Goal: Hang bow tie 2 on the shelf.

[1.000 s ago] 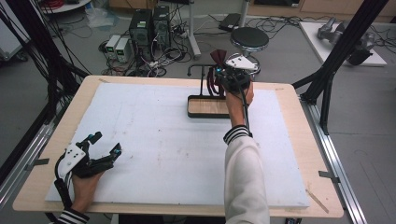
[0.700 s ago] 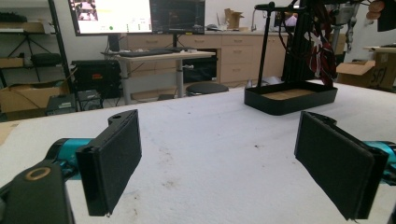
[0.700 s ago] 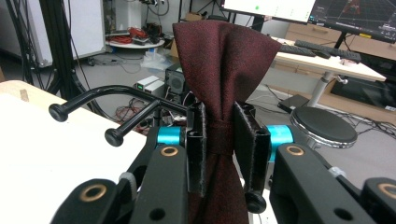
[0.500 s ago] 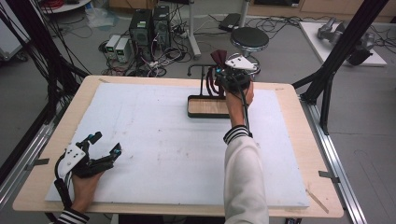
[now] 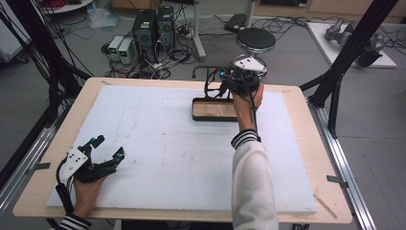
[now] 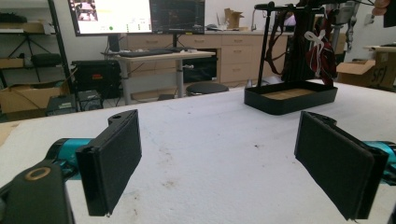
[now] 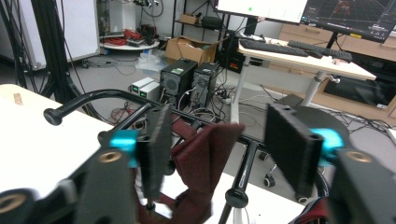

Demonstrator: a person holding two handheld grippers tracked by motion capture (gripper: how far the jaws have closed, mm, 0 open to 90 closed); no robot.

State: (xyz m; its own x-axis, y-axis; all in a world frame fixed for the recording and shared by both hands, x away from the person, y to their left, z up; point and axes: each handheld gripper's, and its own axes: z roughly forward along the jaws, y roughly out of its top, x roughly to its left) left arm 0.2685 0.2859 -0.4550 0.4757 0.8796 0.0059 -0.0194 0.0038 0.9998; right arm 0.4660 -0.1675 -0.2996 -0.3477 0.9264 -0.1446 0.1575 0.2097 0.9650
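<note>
Cloth (image 7: 205, 154) hangs lengthwise down off rack bar (image 7: 140, 109), btwn right gripper (image 7: 224, 154) jaws just opened, unheld.

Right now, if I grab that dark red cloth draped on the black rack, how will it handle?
The dark red cloth hangs in folds, so it is probably floppy and light. It may snag on the black rack, whose tall, thin frame could tip.

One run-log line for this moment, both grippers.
right gripper: jaws just opened, dark red cloth between them draped on black rack | left gripper: open, empty, over white mat
</note>
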